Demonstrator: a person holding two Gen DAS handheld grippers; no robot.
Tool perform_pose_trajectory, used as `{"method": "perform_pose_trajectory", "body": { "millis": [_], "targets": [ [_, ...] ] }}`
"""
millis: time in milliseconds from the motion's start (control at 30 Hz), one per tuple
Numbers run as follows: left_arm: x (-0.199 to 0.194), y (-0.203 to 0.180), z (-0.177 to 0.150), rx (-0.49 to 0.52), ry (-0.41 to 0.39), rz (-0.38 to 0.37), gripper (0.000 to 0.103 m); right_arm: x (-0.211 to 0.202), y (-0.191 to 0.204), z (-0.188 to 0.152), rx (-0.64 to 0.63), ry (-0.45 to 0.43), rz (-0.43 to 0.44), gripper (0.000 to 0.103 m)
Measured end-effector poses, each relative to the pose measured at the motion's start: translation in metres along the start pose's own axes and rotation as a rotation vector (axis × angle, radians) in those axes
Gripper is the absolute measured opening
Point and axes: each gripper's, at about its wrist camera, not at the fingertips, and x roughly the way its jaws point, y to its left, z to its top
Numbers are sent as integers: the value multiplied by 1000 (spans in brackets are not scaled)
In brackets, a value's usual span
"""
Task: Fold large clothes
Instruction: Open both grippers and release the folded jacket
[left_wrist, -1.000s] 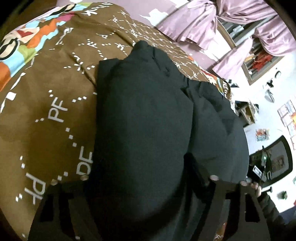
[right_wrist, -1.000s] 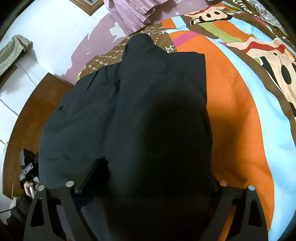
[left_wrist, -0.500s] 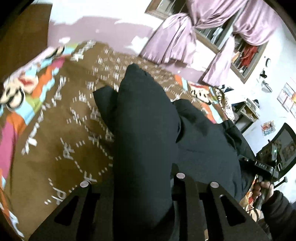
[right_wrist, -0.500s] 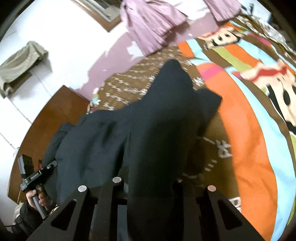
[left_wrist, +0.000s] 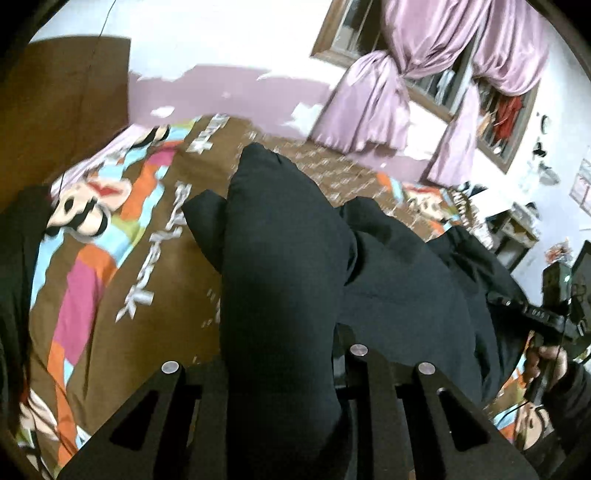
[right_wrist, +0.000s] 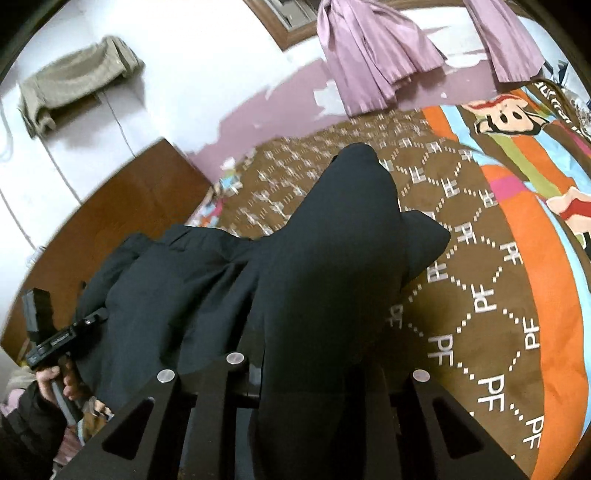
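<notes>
- A black garment (left_wrist: 280, 280) is gripped by the left gripper (left_wrist: 280, 373); its jaws are nearly closed and a thick fold of cloth is pinched between them at the bottom centre of the left view.
- The same garment (right_wrist: 325, 266) is clamped in the same way by the right gripper (right_wrist: 317, 373) at the bottom centre of the right view.
- The cloth is seen raised in a hump up the middle of both frames, above a patterned bedspread (right_wrist: 480, 302).
- The rest of the garment is draped toward the other hand (right_wrist: 59, 380) at the lower left of the right view.
- Purple curtains (left_wrist: 373, 103) are seen at the upper right of the left view.
</notes>
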Motion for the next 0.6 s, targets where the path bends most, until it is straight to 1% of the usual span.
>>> {"method": "perform_pose_trajectory", "body": {
  "millis": [67,133,200,300,333,367,400,433,467,500,533,567,600],
  "targets": [
    [9,7,-13,-7,8,12,17,8,-9,-7,19,21,-31,18],
    [10,17,-19,-28,4,7,18,11,-19,-14,33,31,-56,20],
    [12,24,-24,-49,4,2,21,11,-25,-19,36,37,-77,26],
    [15,31,-27,-53,23,45,31,11,-32,-25,57,44,-112,35],
    [16,31,-27,-55,31,69,37,11,-34,-26,59,46,-126,39],
    [17,32,-28,-60,38,79,41,10,-34,-27,59,43,-143,48],
    [19,33,-30,-68,49,106,45,9,-34,-29,55,34,-175,58],
    [20,33,-30,-73,55,129,53,7,-32,-29,52,25,-200,71],
    [21,32,-32,-81,63,166,59,6,-30,-30,44,13,-232,77],
    [21,33,-32,-89,67,185,60,4,-28,-31,33,2,-265,87],
    [22,34,-33,-94,70,200,65,2,-25,-32,18,-11,-291,90],
    [21,33,-34,-97,70,236,73,0,-22,-32,3,-21,-308,93],
    [20,32,-34,-95,62,264,78,-2,-18,-33,-14,-34,-330,97]
  ]
}}
